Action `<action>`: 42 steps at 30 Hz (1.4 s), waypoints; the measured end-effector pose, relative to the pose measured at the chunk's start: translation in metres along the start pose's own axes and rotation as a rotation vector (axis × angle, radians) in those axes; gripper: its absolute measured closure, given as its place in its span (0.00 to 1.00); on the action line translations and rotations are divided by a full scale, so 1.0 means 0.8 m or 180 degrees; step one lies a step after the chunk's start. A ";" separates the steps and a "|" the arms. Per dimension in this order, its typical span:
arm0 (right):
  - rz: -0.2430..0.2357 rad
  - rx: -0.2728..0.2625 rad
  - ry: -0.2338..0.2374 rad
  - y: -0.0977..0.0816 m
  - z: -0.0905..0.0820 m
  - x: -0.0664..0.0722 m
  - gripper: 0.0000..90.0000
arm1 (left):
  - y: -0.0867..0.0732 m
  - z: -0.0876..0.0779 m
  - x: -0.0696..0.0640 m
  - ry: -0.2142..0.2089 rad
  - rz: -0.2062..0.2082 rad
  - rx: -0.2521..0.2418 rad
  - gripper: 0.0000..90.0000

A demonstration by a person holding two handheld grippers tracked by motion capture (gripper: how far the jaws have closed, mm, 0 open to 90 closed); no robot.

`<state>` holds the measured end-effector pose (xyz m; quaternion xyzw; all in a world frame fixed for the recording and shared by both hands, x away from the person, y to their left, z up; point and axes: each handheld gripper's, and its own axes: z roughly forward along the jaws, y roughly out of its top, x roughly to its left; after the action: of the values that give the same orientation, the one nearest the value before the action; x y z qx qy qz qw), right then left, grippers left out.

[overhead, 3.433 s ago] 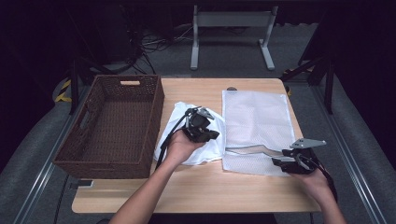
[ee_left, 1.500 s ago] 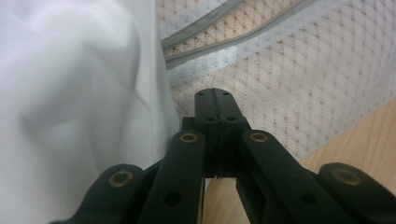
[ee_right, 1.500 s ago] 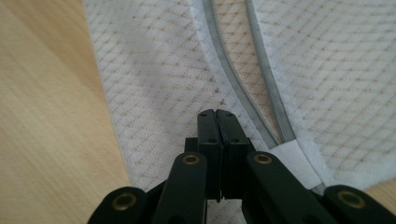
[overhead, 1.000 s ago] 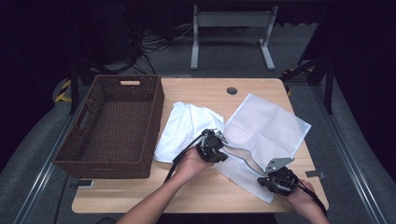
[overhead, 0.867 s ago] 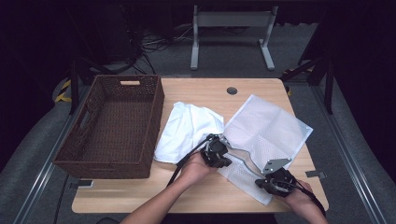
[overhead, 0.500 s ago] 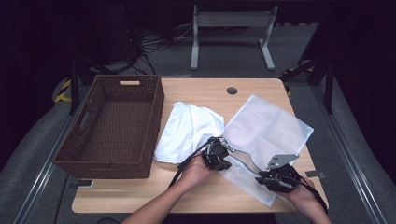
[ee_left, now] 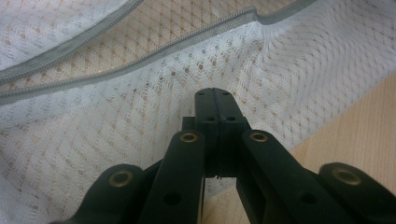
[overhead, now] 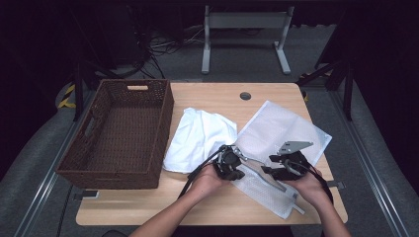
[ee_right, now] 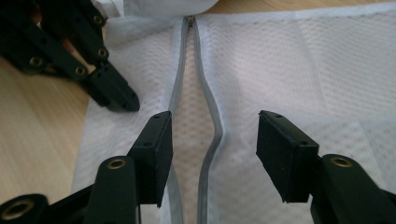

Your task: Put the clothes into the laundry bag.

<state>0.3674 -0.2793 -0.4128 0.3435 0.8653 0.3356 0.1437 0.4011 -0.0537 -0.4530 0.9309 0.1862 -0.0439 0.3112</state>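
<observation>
The mesh laundry bag [overhead: 276, 133] now lies slanted across the counter [overhead: 207, 98], no longer square beside the white garment [overhead: 200, 136]. The left tongs [ee_left: 215, 100] have moved off the garment and pinch the bag's edge. The right tongs [ee_right: 212, 140] gape over its part-open zipper [ee_right: 208, 140], probably readying the bag for stuffing.

The mesh bag's [overhead: 289, 133] near corner lies hidden under the right hand [overhead: 309, 185], and its zipper pull [ee_right: 190, 19] is too small to read.

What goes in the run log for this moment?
left gripper: shut on mesh bag | right gripper: open over zipper opening | basket: empty
</observation>
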 end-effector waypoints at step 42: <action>0.0185 0.0333 -0.0025 -0.013 0.039 -0.030 0.98 | 0.000 -0.005 0.000 -0.0017 -0.0048 -0.0016 1.00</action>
<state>0.3952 -0.2863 -0.4424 0.3769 0.8707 0.2926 0.1192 0.4012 -0.0511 -0.4502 0.9286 0.1924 -0.0484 0.3137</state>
